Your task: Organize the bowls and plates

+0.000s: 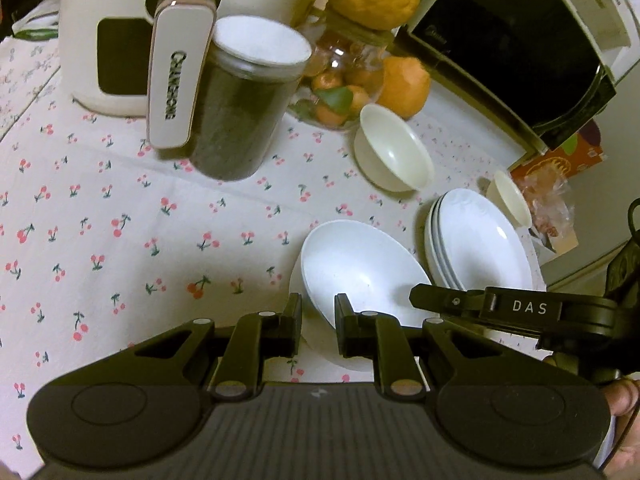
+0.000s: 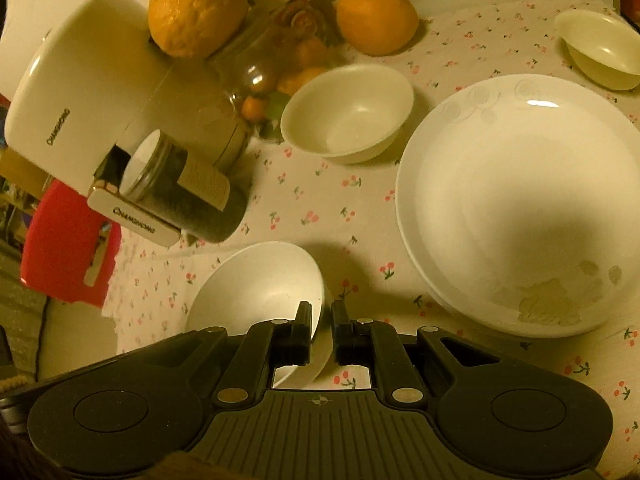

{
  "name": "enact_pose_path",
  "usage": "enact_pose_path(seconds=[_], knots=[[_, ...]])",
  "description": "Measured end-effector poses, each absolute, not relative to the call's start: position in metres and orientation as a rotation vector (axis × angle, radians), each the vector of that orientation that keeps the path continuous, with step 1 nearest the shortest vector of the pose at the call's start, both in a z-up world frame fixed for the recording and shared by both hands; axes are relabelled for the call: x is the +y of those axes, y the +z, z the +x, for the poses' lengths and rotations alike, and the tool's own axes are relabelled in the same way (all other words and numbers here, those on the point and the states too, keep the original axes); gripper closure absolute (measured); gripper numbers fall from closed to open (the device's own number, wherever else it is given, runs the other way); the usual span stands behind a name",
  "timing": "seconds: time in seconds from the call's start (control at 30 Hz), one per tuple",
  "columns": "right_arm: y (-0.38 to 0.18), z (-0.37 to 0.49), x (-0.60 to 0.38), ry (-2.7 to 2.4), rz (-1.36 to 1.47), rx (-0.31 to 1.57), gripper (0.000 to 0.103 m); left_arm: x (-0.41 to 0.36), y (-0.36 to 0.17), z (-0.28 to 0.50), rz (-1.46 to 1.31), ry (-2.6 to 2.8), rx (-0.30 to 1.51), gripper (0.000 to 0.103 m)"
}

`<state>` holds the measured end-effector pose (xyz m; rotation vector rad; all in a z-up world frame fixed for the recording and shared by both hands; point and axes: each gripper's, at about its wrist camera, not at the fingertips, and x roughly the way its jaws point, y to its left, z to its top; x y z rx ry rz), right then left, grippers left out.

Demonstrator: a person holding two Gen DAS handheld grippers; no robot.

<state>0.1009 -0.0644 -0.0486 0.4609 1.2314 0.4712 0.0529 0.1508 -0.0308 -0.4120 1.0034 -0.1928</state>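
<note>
left gripper point(image 1: 318, 320): fingers narrowly apart, straddling the near rim of the white bowl point(image 1: 360, 276); rim wall is seen between the pads, but firm pinch vs. just bracketing can't be told
right gripper point(image 2: 321, 328): fingers also narrowly apart, set over the right-hand rim of the same bowl point(image 2: 260, 292); contact can't be told either; its finger is seen in the left view point(image 1: 440, 304) reaching over the bowl's far right edge
key relation: bowl lies directly ahead of and below both grippers; round, so no long axis, only the rim line counts; left gripper is set at the near edge, right gripper at the side facing the plate stack; judged both equally near
plate stack point(image 2: 520, 208): several white deep plates nested, just beside the bowl to its right, on the worktop point(image 1: 120, 240); top plate carries some pale dried smears near its front edge, otherwise nothing in it
cream bowl A point(image 2: 348, 112): upright, nothing in it, behind the white bowl, near the glass jar of small oranges point(image 1: 340, 92)
cream bowl B point(image 2: 600, 48): upright, nothing in it, behind the plate stack
white bowl contents: none seen
dark jar point(image 1: 240, 120): white lid, dark fill, stands by the white appliance point(image 1: 120, 40); well apart from the bowls
next move, judged: lift bowl by rim & carry toward another bowl for nesting; risk is slip from a thin rim hold
</note>
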Motion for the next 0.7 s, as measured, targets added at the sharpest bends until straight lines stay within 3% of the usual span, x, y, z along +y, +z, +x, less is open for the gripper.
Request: enact_pose_path(seconds=[0.5,0.7], knots=[[-0.0532,0.1001,-0.0641,0.490,0.465,1.252,0.089,0.1478,-0.0375,0.0554,-0.386,-0.173,1.059,0.088],[-0.0530,0.0998,-0.0639,0.497,0.460,1.250,0.089,0.1470,-0.0373,0.0579,-0.398,-0.172,1.064,0.084]])
